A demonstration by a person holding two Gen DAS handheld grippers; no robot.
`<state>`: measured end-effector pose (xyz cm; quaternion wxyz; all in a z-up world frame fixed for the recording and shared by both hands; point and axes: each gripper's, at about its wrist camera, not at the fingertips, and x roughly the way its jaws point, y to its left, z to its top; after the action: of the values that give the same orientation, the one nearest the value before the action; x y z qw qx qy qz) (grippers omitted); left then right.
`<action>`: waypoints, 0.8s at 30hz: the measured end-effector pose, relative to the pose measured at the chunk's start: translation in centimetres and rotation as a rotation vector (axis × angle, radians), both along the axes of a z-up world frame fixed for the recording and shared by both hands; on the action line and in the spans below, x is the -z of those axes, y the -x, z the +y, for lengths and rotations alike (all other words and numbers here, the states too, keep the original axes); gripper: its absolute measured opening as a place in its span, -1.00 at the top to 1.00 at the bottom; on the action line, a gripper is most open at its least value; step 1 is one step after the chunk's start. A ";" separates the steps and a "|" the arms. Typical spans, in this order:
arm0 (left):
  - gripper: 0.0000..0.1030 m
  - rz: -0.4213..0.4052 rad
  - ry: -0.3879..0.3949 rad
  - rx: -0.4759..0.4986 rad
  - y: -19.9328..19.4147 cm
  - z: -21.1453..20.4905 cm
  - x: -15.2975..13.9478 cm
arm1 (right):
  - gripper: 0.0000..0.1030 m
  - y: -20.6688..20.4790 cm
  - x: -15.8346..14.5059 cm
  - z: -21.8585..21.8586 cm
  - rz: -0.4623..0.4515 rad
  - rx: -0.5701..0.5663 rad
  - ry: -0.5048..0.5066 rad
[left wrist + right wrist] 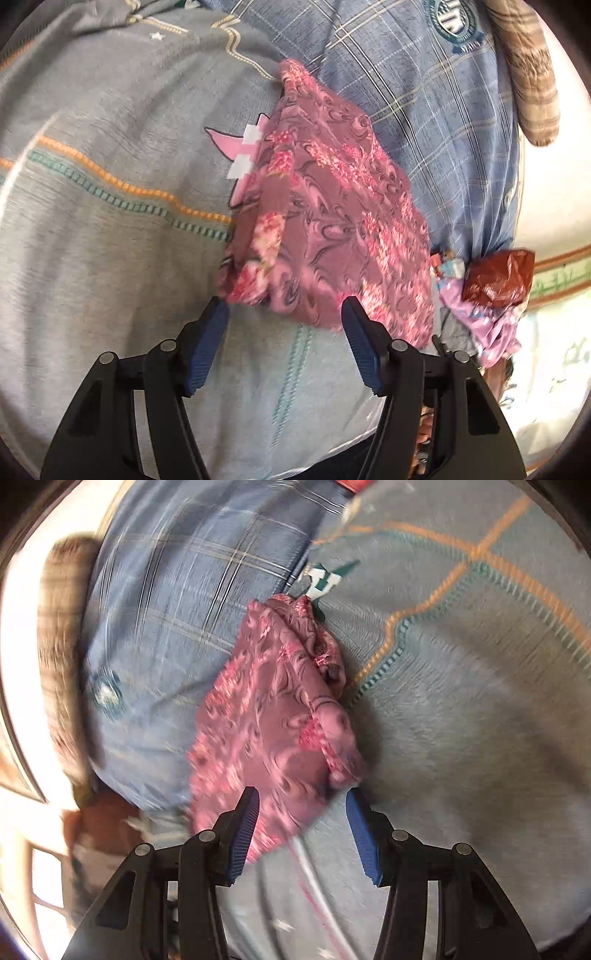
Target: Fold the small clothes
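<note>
Left wrist: pink floral garment (pixel 325 221) folded.

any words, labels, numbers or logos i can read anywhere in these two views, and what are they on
No text can be read in either view.
Round teal crest on the blue plaid pillow: has lettering around its rim, too small and cut off to read.
The same crest in the right wrist view: blurred by motion, unreadable.
Pink floral garment, grey bedspread, red wrapper: no lettering visible.
</note>
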<state>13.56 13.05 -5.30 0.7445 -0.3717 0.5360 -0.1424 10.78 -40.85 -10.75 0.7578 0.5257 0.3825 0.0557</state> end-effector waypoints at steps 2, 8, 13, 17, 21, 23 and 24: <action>0.27 -0.011 0.023 -0.040 -0.8 -0.2 -0.1 | 0.22 -0.2 1.0 -0.4 -0.021 0.066 -0.082; 0.85 -0.031 0.051 -0.107 -2.7 1.4 -1.4 | 0.86 -1.1 -1.1 -2.6 -0.138 0.129 -0.166; 0.85 -0.005 0.056 -0.099 -1.8 1.5 0.0 | 0.86 -1.6 -3.6 -2.0 -0.153 0.038 0.055; 0.84 0.049 0.092 -0.122 -0.3 2.7 2.1 | 0.85 -0.8 -0.3 -2.4 -0.081 0.062 0.033; 0.84 0.033 0.084 -0.184 0.7 4.2 1.4 | 0.82 0.1 1.0 -2.8 -0.068 0.068 0.045; 0.84 0.004 0.010 -0.231 1.2 5.2 0.5 | 0.78 0.4 1.3 -3.3 -0.062 0.073 0.043; 0.84 0.002 -0.016 -0.247 1.3 5.6 0.2 | 0.78 0.6 1.3 -3.4 -0.059 0.072 0.043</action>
<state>12.29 18.63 -5.49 0.7588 -0.4290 0.4879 -0.0448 10.15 -44.27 -12.10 0.7814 0.5208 0.3419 0.0355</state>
